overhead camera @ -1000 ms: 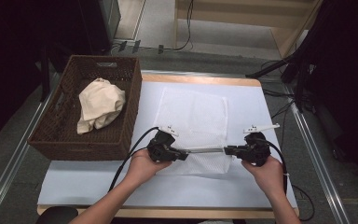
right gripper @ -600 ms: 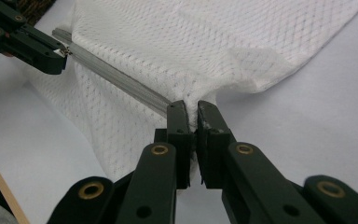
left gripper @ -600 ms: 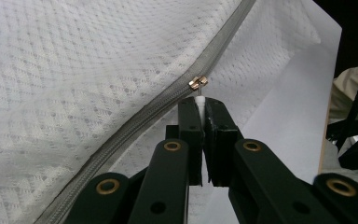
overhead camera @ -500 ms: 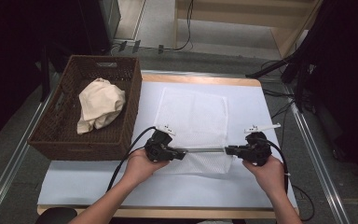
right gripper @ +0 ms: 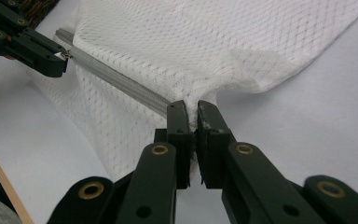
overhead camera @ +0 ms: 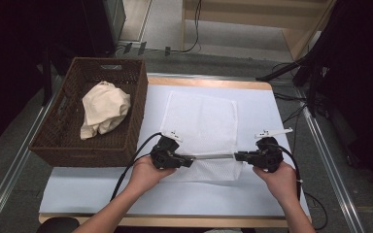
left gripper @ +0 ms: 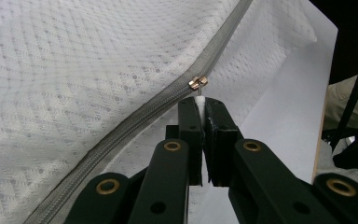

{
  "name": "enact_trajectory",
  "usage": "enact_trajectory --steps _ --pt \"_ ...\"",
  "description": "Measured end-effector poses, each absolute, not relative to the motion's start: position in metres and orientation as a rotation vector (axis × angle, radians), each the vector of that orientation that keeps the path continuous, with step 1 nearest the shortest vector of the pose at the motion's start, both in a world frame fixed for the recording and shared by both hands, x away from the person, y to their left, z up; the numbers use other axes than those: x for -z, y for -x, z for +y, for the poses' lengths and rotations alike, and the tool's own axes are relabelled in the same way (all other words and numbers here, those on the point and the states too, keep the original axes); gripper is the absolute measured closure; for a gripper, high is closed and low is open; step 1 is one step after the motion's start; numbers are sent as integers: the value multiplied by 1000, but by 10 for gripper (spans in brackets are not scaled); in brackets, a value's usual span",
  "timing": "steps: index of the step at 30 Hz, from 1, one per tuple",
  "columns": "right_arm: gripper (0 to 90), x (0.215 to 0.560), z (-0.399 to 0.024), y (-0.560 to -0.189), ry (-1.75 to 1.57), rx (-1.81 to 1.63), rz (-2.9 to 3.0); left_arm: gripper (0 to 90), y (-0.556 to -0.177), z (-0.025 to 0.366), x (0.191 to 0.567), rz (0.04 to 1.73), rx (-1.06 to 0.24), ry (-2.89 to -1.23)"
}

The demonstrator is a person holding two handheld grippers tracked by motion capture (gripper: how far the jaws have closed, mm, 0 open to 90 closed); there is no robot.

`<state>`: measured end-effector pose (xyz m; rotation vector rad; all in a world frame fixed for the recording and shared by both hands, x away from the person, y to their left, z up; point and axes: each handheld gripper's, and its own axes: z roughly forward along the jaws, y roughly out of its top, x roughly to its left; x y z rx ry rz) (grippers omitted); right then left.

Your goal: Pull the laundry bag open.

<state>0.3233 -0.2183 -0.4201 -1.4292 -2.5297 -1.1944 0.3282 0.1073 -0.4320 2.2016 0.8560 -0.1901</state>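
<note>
A white mesh bag (overhead camera: 201,119) lies flat on the white table cover, its grey zipper (overhead camera: 213,156) along the near edge. My left gripper (overhead camera: 189,162) is shut on the white pull tab just behind the metal slider (left gripper: 198,82), at the left end of the zipper (left gripper: 135,121). My right gripper (overhead camera: 238,156) is shut on the bag's edge at the zipper's right end. In the right gripper view its jaws (right gripper: 192,106) pinch mesh (right gripper: 205,42) and zipper tape (right gripper: 116,79), with the left gripper (right gripper: 58,60) farther off. The zipper is stretched taut between the two and looks closed.
A dark wicker basket (overhead camera: 138,107) stands at the table's left, holding a crumpled cream cloth (overhead camera: 104,109). The table's wooden front edge (overhead camera: 175,221) runs near the person's forearms. Cables trail from both grippers. Dark equipment stands off the table at the right.
</note>
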Motion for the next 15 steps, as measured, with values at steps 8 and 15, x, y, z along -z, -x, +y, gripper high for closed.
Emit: enact_trajectory --steps 8,15 --pt "856 418 -225 -325 1487 1193 -2530 874 -330 116 430 896 167 -2193" --pt "855 420 -231 -327 1497 1183 -2517 874 -329 121 429 902 161 -2193"
